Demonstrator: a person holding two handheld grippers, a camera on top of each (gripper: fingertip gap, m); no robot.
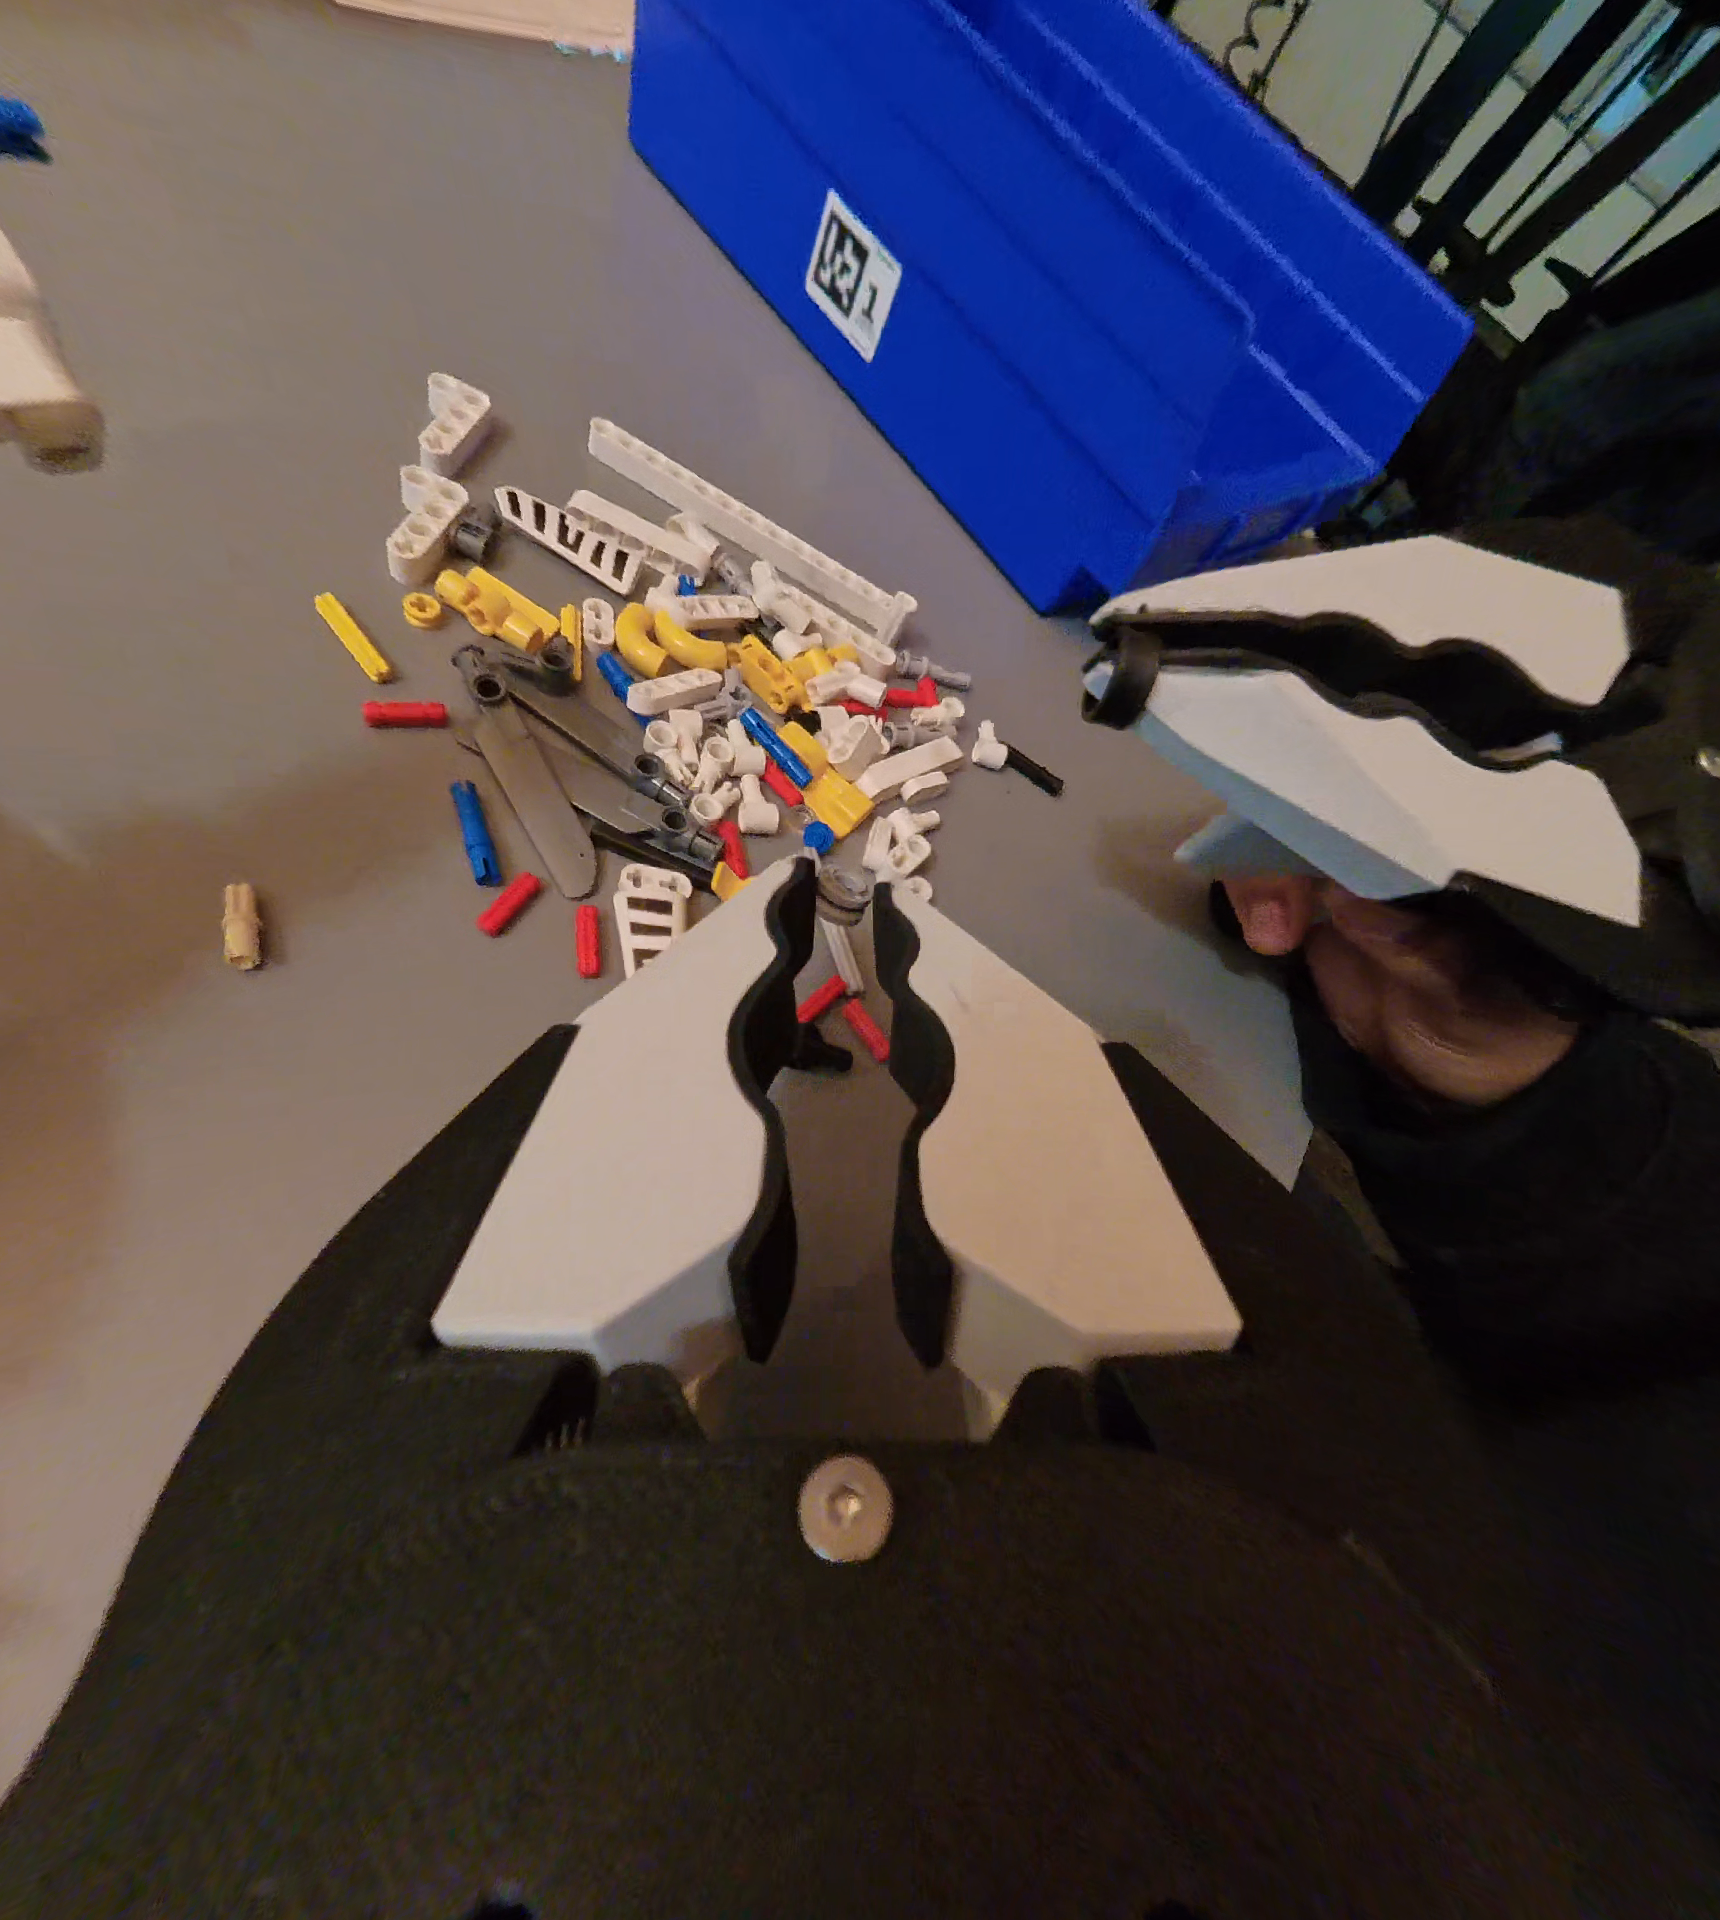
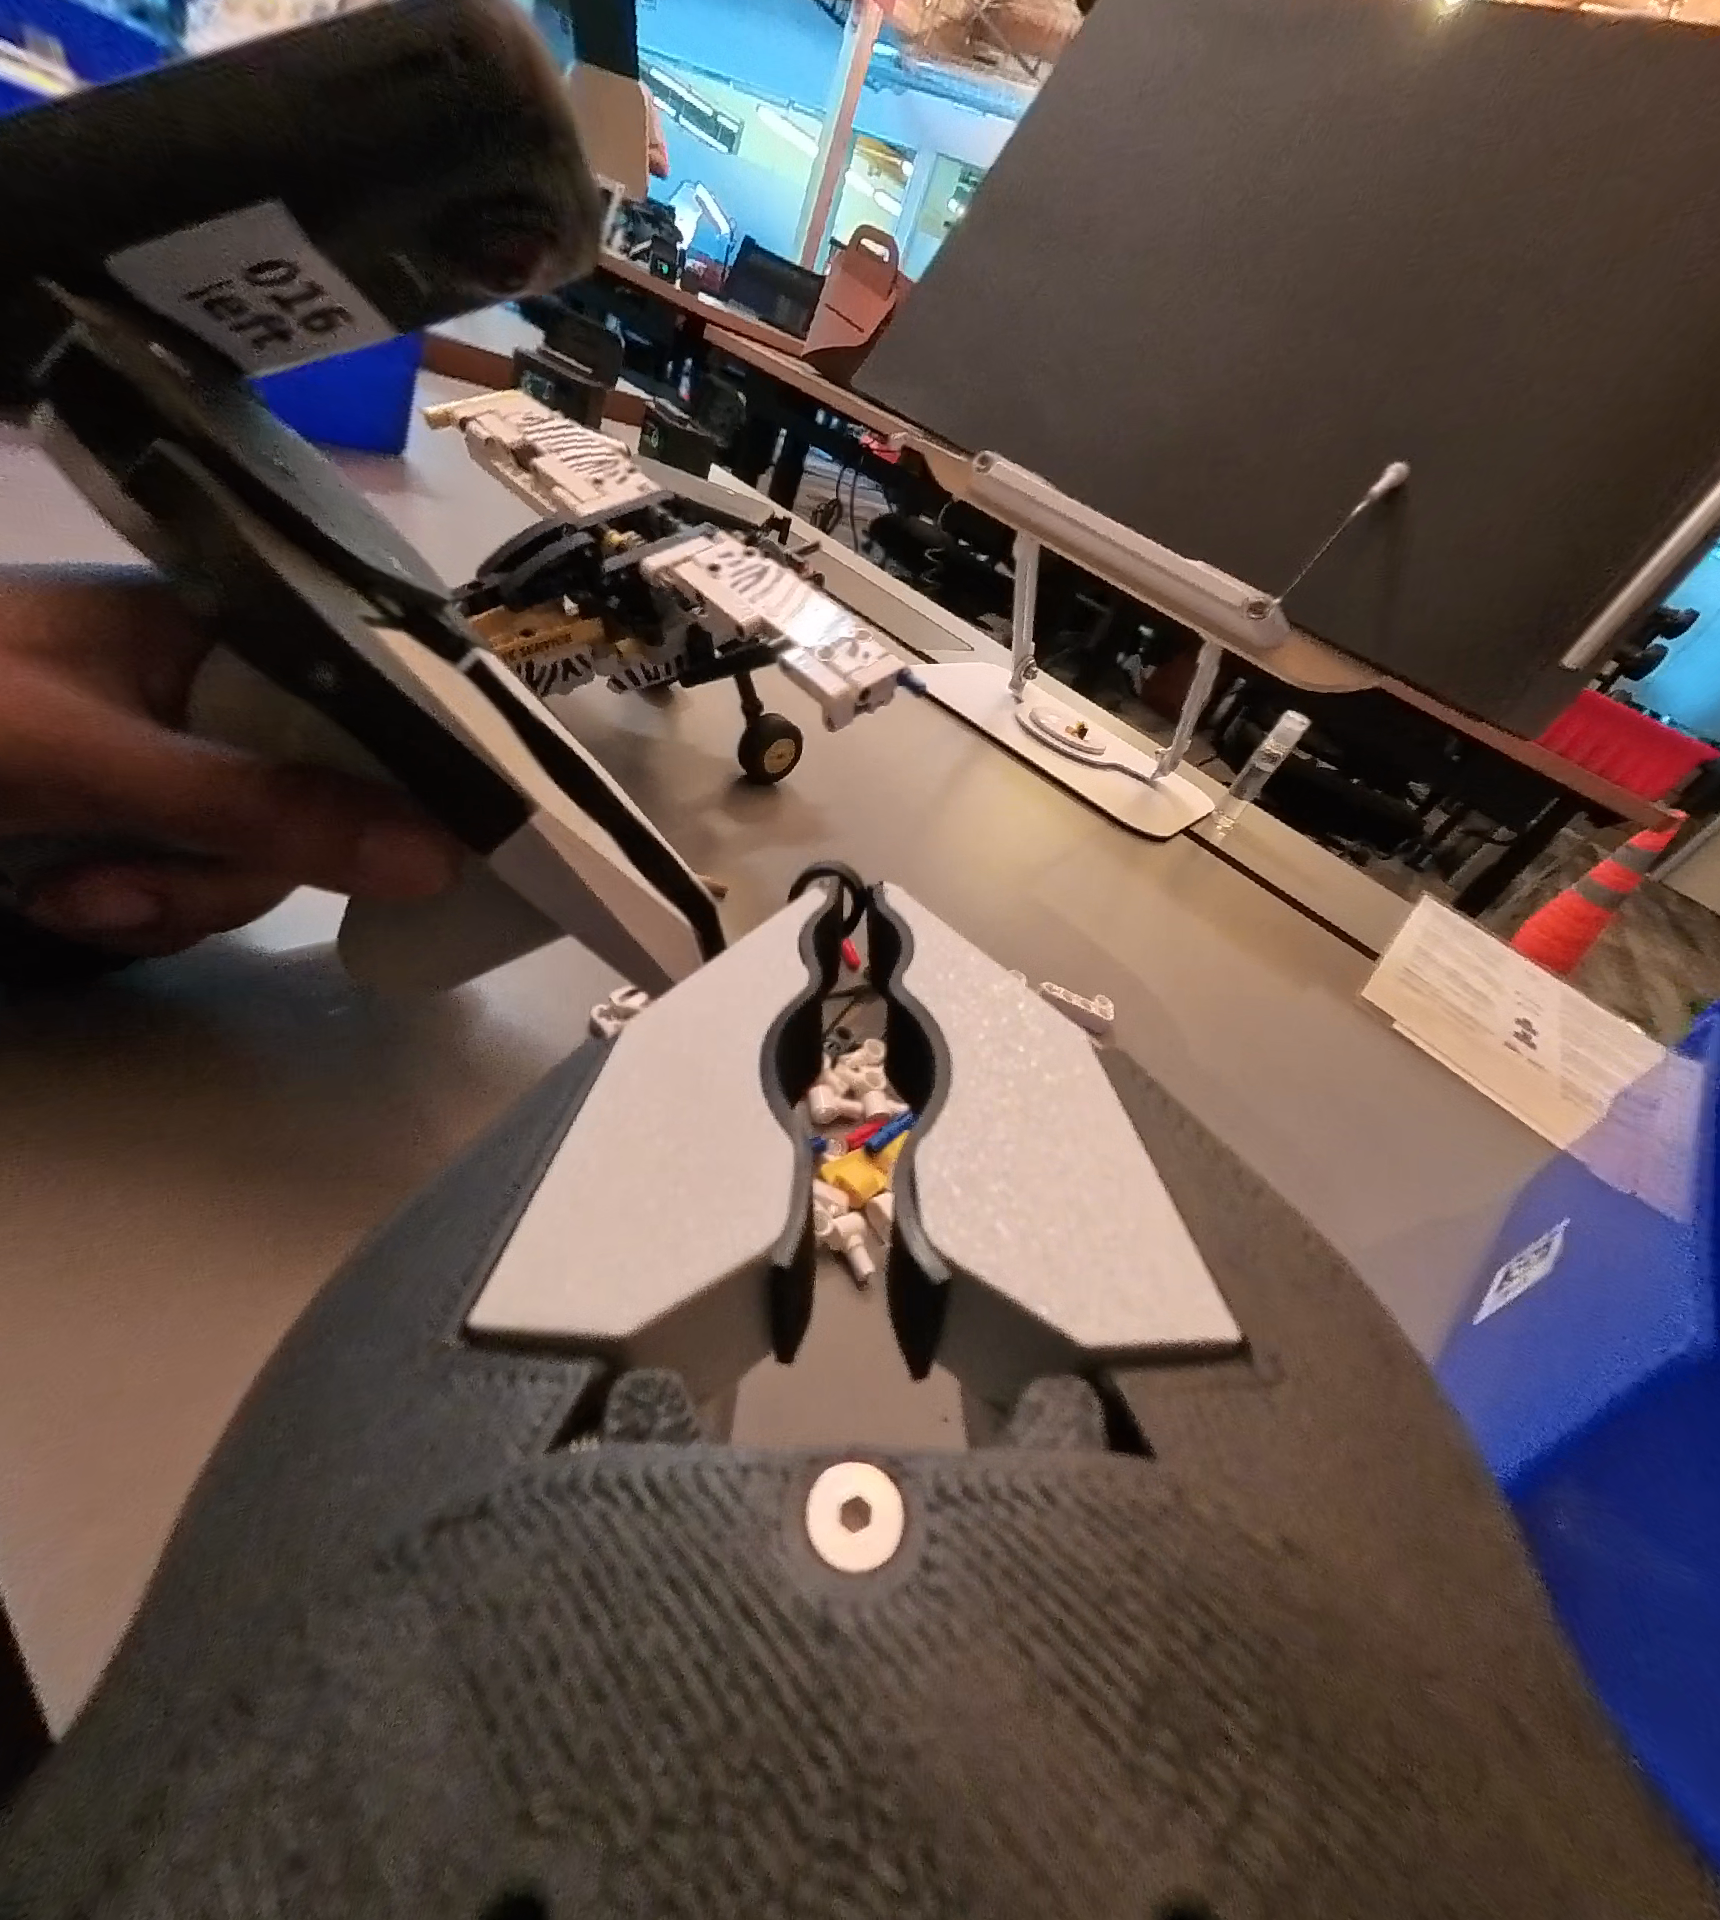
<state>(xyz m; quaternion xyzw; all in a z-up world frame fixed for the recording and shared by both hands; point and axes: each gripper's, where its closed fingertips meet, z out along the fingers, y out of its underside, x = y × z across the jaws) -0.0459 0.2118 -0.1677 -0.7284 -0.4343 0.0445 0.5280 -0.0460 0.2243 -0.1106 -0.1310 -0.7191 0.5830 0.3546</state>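
In the left wrist view my left gripper (image 1: 838, 885) is closed on a small grey round wheel piece (image 1: 843, 894) with a white axle (image 1: 832, 961) hanging below it, at the near edge of a pile of white, yellow, red and blue building pieces (image 1: 690, 686). My right gripper (image 1: 1105, 665) is to the right of the pile, shut on a thin black rubber ring (image 1: 1124, 681). The right wrist view shows the same ring (image 2: 823, 891) pinched at my right gripper's tips (image 2: 851, 902). The left gripper (image 2: 700, 935) reaches in there from the upper left, close beside those tips.
A blue bin (image 1: 1043, 260) stands behind the pile and also shows in the right wrist view (image 2: 1666, 1299). A part-built model aircraft (image 2: 648, 582) and a white stand (image 2: 1074, 738) stand farther along the grey table (image 2: 939, 831). A tan pin (image 1: 241, 925) lies apart at the left. A person's hand (image 2: 108, 769) holds the left gripper. One gripper's finger ends stand about 6 cm off the other's. It is some 10 cm from my left tips to the tan pin (image 1: 241, 925).
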